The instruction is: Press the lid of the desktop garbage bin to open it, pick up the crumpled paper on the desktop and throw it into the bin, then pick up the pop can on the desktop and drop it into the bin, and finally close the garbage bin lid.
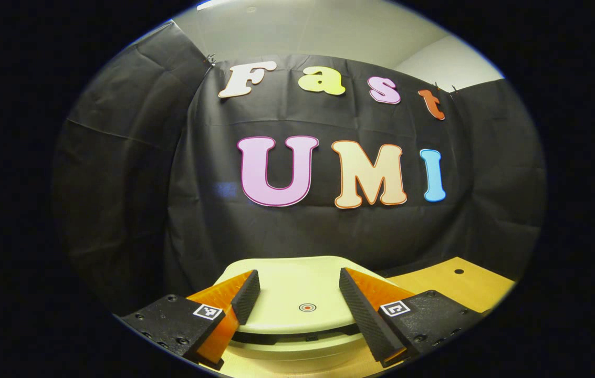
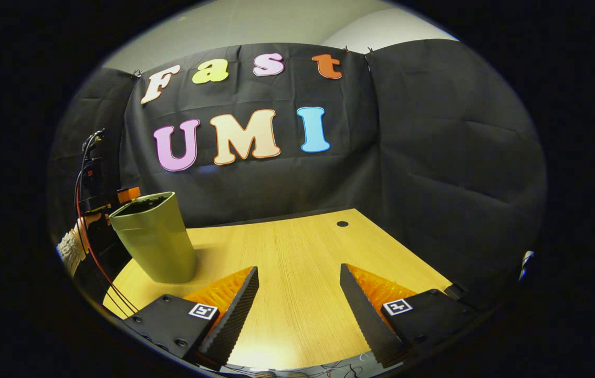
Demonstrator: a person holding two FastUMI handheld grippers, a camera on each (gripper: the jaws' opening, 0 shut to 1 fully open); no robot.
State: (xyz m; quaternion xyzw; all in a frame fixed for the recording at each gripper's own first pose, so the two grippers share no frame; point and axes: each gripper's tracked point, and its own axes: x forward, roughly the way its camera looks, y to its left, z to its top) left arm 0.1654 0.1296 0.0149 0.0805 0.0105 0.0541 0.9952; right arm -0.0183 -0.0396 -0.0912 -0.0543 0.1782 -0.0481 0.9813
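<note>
The garbage bin [image 2: 154, 239] stands upright on the wooden desktop [image 2: 302, 262] at the left of the right gripper view, its long axis vertical, walls narrowing toward the base, mouth facing up; its rim looks dark, and whether the lid is raised cannot be told from there; in the left gripper view the pale green lid [image 1: 297, 294] lies just under the left gripper [image 1: 297, 299], a small red-ringed dot [image 1: 307, 307] on its top; the fingers stand spread apart above the lid, clasping nothing; the right gripper [image 2: 300, 310] hangs released over bare wood, well apart from the bin; beside the bin a hand [image 2: 74, 247] holds the other tool; no readable writing shows on the bin; each gripper carries small square black-and-white markers [image 2: 204, 311].
</note>
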